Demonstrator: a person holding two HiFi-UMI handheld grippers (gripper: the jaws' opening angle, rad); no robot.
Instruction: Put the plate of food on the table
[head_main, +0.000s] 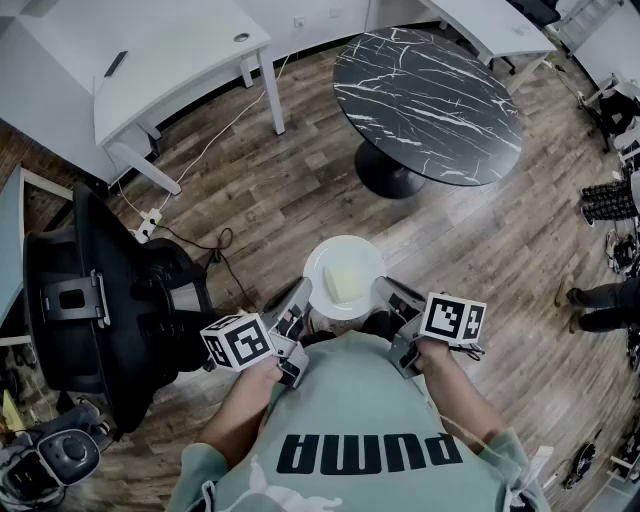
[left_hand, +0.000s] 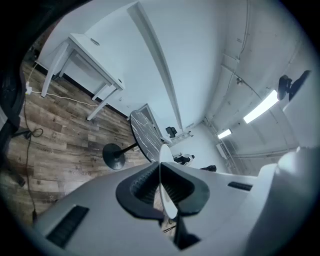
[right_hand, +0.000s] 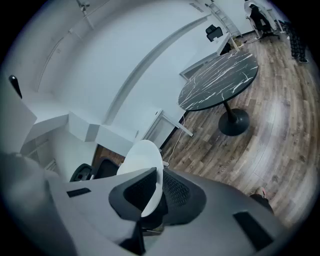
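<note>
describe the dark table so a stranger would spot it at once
On the wood floor, ahead of the held plate, stands a round table on a single pedestal. Its black, white-veined top sets it apart from the plain white desks nearby.

Brown wood-plank floor (head_main: 300, 190), spread under everything in the head view. At 1 o'clock, round black table with white marble veining (head_main: 428, 100); stands on the planks by a single black disc foot (head_main: 388, 172). At 11 o'clock, white rectangular desk on slanted white legs (head_main: 170, 60); carries a thin dark flat bar (head_main: 116, 63) toward its 9 o'clock side and a small round grey grommet (head_main: 241, 37) near its 2 o'clock corner. Just beside the desk's legs, on the planks, white power strip (head_main: 148, 224), with a white cable (head_main: 225, 125) running toward 12 o'clock and a black cable (head_main: 215, 245) looped nearby. At 9 o'clock, black office chair (head_main: 90, 300), resting on the same floor.
</note>
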